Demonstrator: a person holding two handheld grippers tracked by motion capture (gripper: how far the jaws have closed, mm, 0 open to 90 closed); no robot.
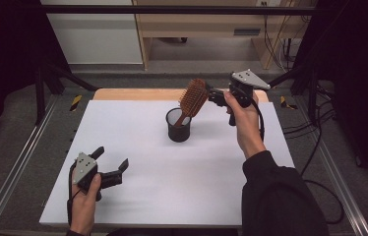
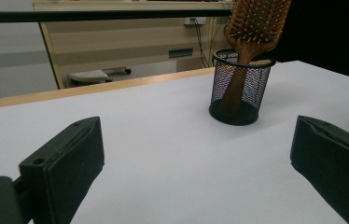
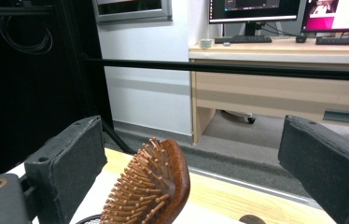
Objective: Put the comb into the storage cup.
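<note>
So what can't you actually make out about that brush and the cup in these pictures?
- Hairbrush handle end: high view, hidden inside the black mesh cup.
- Hairbrush top: left gripper view, cut off by the upper edge.
- Cup: right gripper view, cut off by the bottom edge, with just a sliver of rim showing.
- Right claw: high view, too small and dark to tell whether it touches the brush.

Legible text, labels, brands, numbers: none. The two monitor screens [image 3: 256,9] at the upper right of the right gripper view showed content too small and blurred to read. The black-and-yellow hazard stripes [image 1: 76,102] at the table's far left corner carried no lettering.
</note>
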